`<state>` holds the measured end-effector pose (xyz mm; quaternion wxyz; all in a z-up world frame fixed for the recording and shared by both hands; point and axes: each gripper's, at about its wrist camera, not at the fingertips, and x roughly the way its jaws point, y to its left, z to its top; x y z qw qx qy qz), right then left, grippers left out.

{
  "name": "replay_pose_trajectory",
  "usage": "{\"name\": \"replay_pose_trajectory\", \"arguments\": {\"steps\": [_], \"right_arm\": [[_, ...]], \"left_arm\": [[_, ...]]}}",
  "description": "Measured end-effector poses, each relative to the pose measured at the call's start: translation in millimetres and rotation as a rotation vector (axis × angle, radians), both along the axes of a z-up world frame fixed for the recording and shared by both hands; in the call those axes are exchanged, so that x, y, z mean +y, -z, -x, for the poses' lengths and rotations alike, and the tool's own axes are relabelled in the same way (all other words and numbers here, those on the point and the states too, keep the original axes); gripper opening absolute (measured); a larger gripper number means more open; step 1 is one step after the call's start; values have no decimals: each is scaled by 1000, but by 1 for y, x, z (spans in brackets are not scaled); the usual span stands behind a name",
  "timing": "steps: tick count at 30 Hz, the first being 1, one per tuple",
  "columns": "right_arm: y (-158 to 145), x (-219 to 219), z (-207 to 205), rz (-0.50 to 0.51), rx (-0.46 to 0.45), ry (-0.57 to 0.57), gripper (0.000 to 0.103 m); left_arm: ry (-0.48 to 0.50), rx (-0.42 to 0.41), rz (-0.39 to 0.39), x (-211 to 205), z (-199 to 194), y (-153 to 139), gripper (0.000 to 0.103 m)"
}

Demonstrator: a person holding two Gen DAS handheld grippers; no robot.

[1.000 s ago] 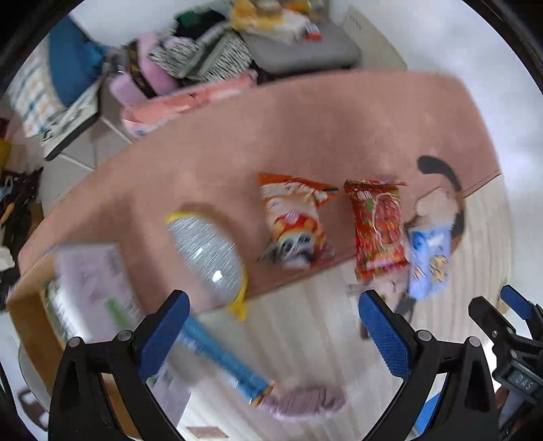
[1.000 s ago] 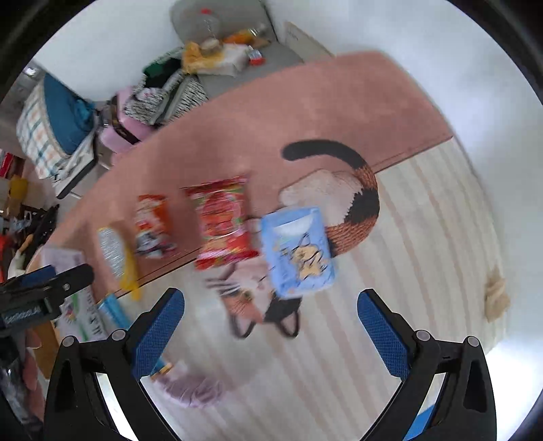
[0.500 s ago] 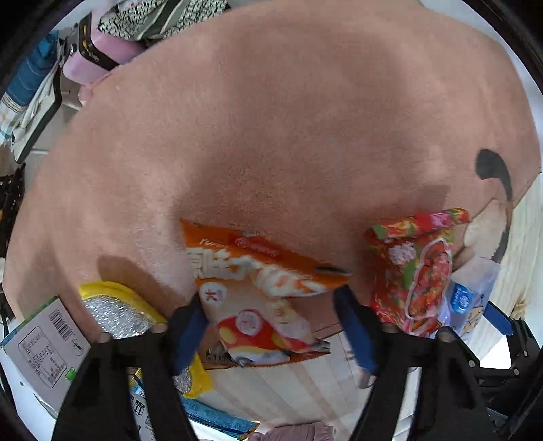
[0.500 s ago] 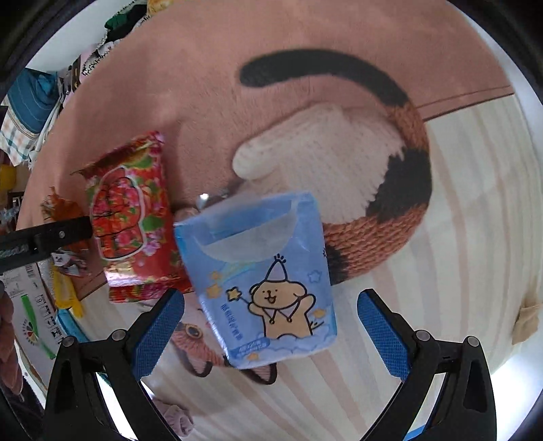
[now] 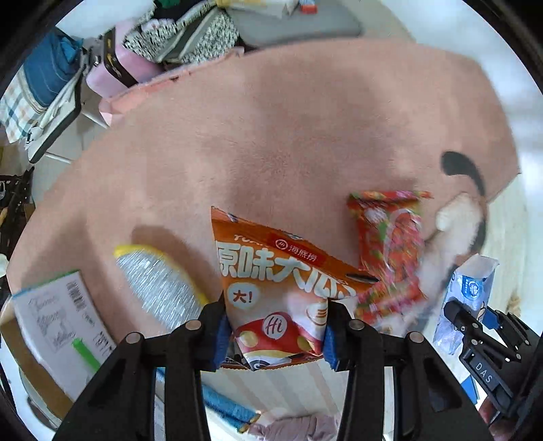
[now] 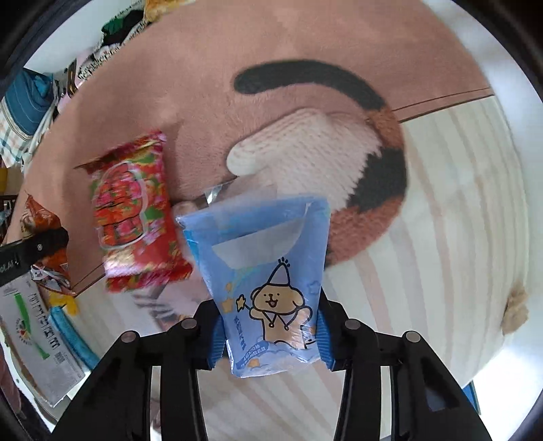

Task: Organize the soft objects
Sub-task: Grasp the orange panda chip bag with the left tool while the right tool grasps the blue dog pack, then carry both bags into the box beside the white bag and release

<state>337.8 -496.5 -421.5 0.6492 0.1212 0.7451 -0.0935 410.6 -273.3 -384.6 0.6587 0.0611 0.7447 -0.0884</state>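
Both grippers point down. The left gripper (image 5: pixel 276 334) has just been closing, and its blue fingers (image 5: pixel 222 334) now press on either side of the orange bag (image 5: pixel 275 288) between them. The right gripper (image 6: pixel 269 337) has also just been closing; its blue fingers (image 6: pixel 217 342) pinch the lower end of the blue pack (image 6: pixel 268 271). In the left view the right gripper shows at the right edge.

Pink cat-patterned rug (image 5: pixel 271 142) beside cluttered grey cushion (image 5: pixel 292 27)
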Motion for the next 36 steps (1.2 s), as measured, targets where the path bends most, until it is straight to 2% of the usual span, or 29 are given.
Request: {"name": "replay_pose_trajectory", "arguments": {"steps": [5, 8, 12, 17, 19, 22, 26, 31, 36], "right_arm": [[-53, 36, 21, -24, -84, -32, 45], [-89, 79, 37, -67, -144, -82, 45], [-131, 153, 43, -135, -195, -156, 45], [-173, 271, 63, -236, -250, -268, 45], [-178, 312, 70, -275, -251, -299, 45], [-169, 382, 72, -304, -224, -349, 45], [-145, 447, 71, -262, -204, -390, 45], [-106, 492, 69, -209, -132, -413, 44], [-64, 503, 62, -181, -62, -409, 44]], "left_arm": [[-15, -89, 80, 36, 32, -63, 40], [-50, -138, 124, 73, 45, -100, 40], [-129, -192, 137, 158, 81, -141, 40], [-228, -215, 99, 278, 133, -165, 40], [-268, -206, 78, 312, 145, -163, 40], [-339, -187, 26, 370, 152, -148, 40], [-397, -143, -1, 428, 138, -118, 40], [-389, -99, -15, 455, 100, -84, 40], [-355, -49, -61, 459, 65, -45, 40]]}}
